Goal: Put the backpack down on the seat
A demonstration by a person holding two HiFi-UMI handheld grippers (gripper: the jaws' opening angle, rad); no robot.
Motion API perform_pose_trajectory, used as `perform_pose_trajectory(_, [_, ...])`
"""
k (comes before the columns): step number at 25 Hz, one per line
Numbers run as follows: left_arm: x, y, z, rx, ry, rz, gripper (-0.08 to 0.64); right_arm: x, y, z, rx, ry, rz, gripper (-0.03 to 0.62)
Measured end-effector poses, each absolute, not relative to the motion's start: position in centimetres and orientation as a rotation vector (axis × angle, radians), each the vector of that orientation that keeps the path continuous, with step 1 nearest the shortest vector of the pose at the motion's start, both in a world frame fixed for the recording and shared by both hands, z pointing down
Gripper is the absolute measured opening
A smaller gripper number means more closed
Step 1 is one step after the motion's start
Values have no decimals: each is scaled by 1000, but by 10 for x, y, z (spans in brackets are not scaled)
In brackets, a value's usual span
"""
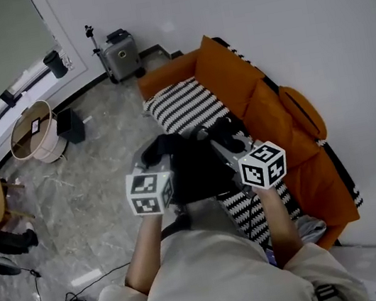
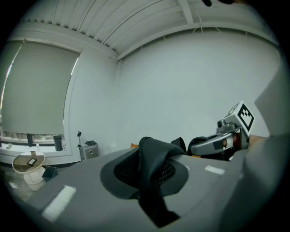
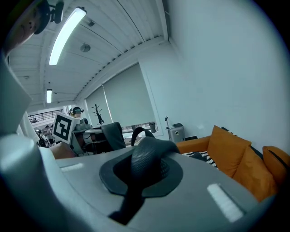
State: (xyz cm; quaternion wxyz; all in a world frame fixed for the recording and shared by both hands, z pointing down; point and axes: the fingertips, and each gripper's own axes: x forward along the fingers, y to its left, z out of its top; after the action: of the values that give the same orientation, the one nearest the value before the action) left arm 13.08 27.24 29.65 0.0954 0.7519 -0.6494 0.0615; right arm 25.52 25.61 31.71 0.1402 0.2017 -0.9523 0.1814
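An orange fabric sofa (image 1: 233, 80) with a black-and-white striped seat (image 1: 184, 105) is set against the white wall (image 1: 292, 5), its long axis running from upper left to lower right in the head view. A soft black backpack (image 1: 191, 171) is held in the air at the sofa's front edge, about midway along the sofa, partly over the seat and partly over the grey marble floor (image 1: 92, 177); whether it already touches the sofa cannot be told. It is carried between both grippers. The left gripper (image 1: 163, 159) is clamped on a black mesh strap (image 2: 152, 165), and the right gripper (image 1: 223, 143) is closed tight on a black textured strap (image 3: 146, 163), each strap pinched in the jaw slot with no gap to be seen. The bag is spanned from gripper to gripper roughly along the sofa's length. The seat is judged to lie ahead of and below both grippers, the right one being nearer the sofa's back cushions, so the load is best carried towards the sofa's back and lowered evenly. The bag's body and its place at the sofa are shown by the head view alone. The sofa's cushions are shown beside the strap in the right gripper view, while in the left gripper view the sofa is almost wholly hidden and the right gripper is seen instead.
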Motion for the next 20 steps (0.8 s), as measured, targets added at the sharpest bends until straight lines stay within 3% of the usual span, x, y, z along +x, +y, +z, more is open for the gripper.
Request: perform_pose_trajectory(20, [20,147,291,2233,-1882,160,48,147,131,308,650,-2709,589,3])
